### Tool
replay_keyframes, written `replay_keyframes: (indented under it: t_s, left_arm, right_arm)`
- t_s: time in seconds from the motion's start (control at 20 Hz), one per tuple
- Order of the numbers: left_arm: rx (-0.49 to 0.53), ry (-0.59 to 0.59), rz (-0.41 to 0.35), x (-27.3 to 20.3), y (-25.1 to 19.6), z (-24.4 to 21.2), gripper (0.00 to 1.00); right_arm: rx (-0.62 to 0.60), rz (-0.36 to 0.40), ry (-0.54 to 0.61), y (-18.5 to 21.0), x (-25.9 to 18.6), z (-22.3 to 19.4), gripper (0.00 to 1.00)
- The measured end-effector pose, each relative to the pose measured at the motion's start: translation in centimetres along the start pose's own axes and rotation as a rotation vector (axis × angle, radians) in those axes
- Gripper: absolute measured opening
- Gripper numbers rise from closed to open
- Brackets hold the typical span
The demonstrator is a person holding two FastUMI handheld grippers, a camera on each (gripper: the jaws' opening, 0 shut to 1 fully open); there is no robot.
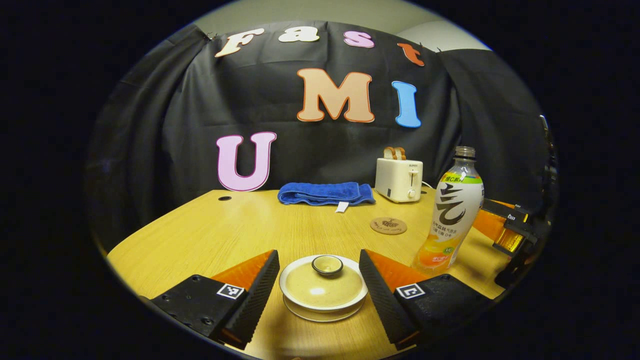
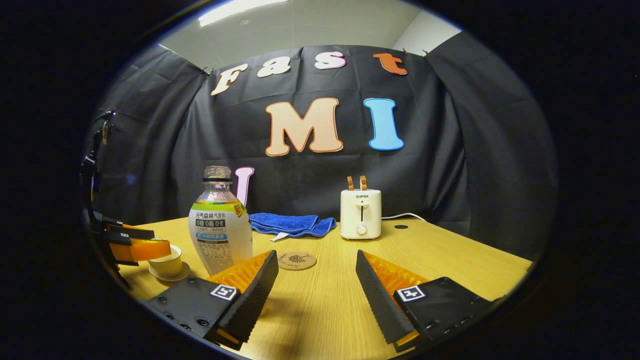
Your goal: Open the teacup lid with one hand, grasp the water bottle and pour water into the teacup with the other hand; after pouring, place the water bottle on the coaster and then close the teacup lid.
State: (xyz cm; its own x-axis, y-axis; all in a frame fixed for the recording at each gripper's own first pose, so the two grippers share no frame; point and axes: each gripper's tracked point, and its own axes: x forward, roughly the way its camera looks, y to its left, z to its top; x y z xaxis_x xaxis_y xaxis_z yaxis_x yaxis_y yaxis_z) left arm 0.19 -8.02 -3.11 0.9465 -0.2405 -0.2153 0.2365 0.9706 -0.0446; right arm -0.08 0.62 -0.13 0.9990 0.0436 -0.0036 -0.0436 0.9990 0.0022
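Note:
The teacup (image 1: 322, 295) stands on its saucer with the cream lid (image 1: 324, 286) on it, dark knob up. My left gripper (image 1: 318, 254) is open, one finger on each side of the cup, not touching it. The water bottle (image 1: 452, 215) stands upright to the cup's right, with orange liquid low inside. The round brown coaster (image 1: 388, 225) lies bare behind them. In the right gripper view my right gripper (image 2: 316, 254) is open and holds nothing. The bottle (image 2: 220, 225) stands just left of its left finger, the coaster (image 2: 296, 260) lies ahead, and the teacup (image 2: 167, 260) is at far left.
A white toaster (image 2: 361, 214) with two slices of bread stands at the back of the wooden table (image 2: 450, 260). A folded blue towel (image 2: 292, 224) lies to its left. Bare table lies to the right of the right gripper.

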Motion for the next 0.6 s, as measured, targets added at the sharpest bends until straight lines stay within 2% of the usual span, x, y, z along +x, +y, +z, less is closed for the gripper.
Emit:
replay_keyframes:
  t_s: [0.15, 0.35, 0.6]
  left_arm:
    - [0.006, 0.006, 0.006, 0.11, 0.12, 0.03, 0.92]
    - [0.028, 0.005, -0.006, 0.53, 0.05, 0.02, 0.81]
    - [0.051, 0.004, -0.015, 0.91, 0.00, 0.25, 0.62]
  right_arm:
    - [0.000, 0.000, 0.000, 0.04, 0.02, 0.01, 0.99]
    - [-0.001, -0.003, 0.001, -0.04, -0.02, -0.06, 0.97]
    - [-0.001, -0.005, 0.001, 0.01, -0.09, -0.10, 0.96]
